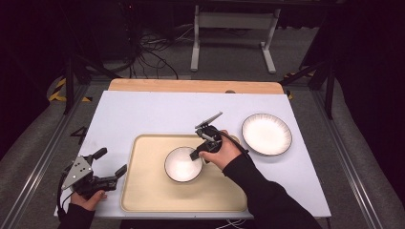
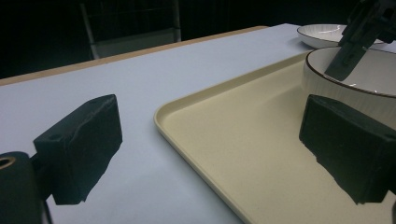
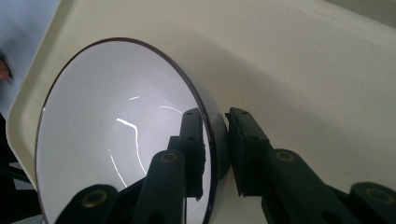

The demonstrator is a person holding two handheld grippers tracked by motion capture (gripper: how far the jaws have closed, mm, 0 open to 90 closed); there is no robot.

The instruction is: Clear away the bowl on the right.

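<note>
Bowl (image 1: 183, 164) sits mid-tray (image 1: 143, 191), near the worktop's (image 1: 143, 114) front edge. My right jaws straddle its rim, one inside, one outside, pinching narrowly. My left jaws stand wide, holding nothing.

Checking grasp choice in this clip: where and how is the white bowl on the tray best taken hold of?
By its rim wall, from above, on the side facing the plate. The bowl sits upright and open in the tray, so one jaw fits inside, one outside. The right gripper already straddles the thin dark-edged wall that way.
</note>
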